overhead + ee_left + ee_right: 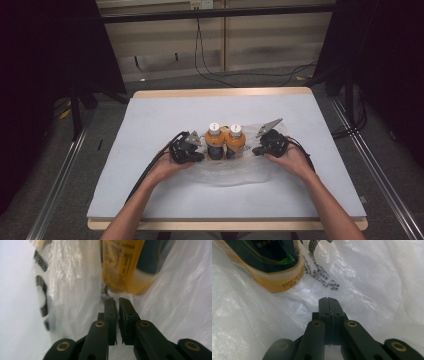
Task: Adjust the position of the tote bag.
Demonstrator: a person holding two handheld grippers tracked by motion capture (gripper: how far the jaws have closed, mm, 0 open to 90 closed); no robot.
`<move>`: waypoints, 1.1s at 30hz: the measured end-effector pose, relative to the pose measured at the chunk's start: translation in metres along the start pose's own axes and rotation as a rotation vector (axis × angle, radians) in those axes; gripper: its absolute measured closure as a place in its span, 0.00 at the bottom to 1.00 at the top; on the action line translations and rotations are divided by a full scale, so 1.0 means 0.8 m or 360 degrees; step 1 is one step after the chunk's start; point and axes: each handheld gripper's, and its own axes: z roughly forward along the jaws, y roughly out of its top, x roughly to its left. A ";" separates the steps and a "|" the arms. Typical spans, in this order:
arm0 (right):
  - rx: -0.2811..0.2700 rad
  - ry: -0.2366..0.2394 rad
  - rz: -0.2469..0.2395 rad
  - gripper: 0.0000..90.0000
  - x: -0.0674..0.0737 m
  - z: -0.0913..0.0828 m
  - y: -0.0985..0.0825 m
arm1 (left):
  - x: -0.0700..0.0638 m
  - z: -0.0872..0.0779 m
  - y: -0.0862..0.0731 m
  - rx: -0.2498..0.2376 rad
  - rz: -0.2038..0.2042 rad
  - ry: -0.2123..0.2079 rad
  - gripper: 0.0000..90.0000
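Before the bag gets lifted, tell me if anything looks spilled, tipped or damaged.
Nothing stands out. Both orange bottles stand upright, side by side, caps on, on the crumpled clear plastic bag. No liquid shows on the table.

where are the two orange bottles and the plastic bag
left bottle (215, 142), high view, on its orange body below the white cap
right bottle (235, 142), high view, on its orange body
plastic bag (227, 174), high view, on the clear sheet spread in front of the bottles
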 end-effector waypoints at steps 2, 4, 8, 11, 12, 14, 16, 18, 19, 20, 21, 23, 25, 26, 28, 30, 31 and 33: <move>0.0012 -0.0043 -0.0009 1.00 0.000 -0.001 -0.001 | -0.001 0.001 0.001 0.0002 0.0012 0.0018 0.98; 0.0031 -0.0068 -0.0001 1.00 -0.004 -0.004 -0.003 | 0.000 0.000 0.000 0.0015 0.0030 0.0024 0.99; 0.0074 -0.0206 -0.0002 1.00 -0.013 -0.009 -0.009 | 0.005 -0.005 -0.006 0.0042 0.0034 0.0073 1.00; 0.0057 -0.0205 0.0026 1.00 -0.020 -0.013 -0.016 | 0.009 -0.008 -0.011 0.0062 0.0029 0.0103 1.00; 0.0064 -0.0206 0.0029 1.00 -0.020 -0.013 -0.017 | 0.010 -0.008 -0.012 0.0071 0.0041 0.0118 1.00; 0.0081 -0.0236 0.0004 1.00 -0.020 -0.014 -0.017 | 0.012 -0.011 -0.015 0.0096 0.0047 0.0145 1.00; 0.0133 -0.0272 -0.0067 1.00 -0.019 -0.016 -0.016 | 0.015 -0.014 -0.019 0.0106 0.0044 0.0151 1.00; 0.0142 -0.0295 -0.0068 1.00 -0.016 -0.015 -0.016 | 0.018 -0.016 -0.023 0.0114 0.0049 0.0170 1.00; 0.0147 -0.0308 -0.0071 1.00 -0.015 -0.015 -0.015 | 0.020 -0.018 -0.026 0.0109 0.0030 0.0168 1.00; 0.0155 -0.0317 -0.0092 1.00 -0.016 -0.015 -0.016 | 0.021 -0.019 -0.028 0.0104 0.0032 0.0170 1.00; 0.0165 -0.0333 -0.0083 1.00 -0.016 -0.016 -0.016 | 0.021 -0.021 -0.030 0.0124 0.0020 0.0175 1.00; 0.0203 -0.0361 -0.0107 1.00 -0.018 -0.018 -0.018 | 0.022 -0.024 -0.034 0.0135 0.0033 0.0193 1.00; 0.0220 -0.0365 -0.0109 1.00 -0.022 -0.021 -0.021 | 0.024 -0.026 -0.038 0.0134 0.0051 0.0193 1.00; 0.0227 -0.0375 -0.0101 1.00 -0.023 -0.023 -0.023 | 0.025 -0.027 -0.039 0.0142 0.0054 0.0180 1.00; 0.0247 -0.0382 -0.0119 1.00 -0.025 -0.025 -0.026 | 0.026 -0.028 -0.040 0.0141 0.0052 0.0185 1.00; 0.0262 -0.0385 -0.0103 1.00 -0.026 -0.026 -0.027 | 0.027 -0.031 -0.042 0.0150 0.0045 0.0178 1.00; 0.0262 -0.0385 -0.0114 1.00 -0.028 -0.027 -0.027 | 0.027 -0.032 -0.044 0.0149 0.0036 0.0182 1.00; 0.0256 -0.0360 -0.0098 1.00 -0.032 -0.031 -0.031 | 0.028 -0.035 -0.047 0.0184 0.0066 0.0199 1.00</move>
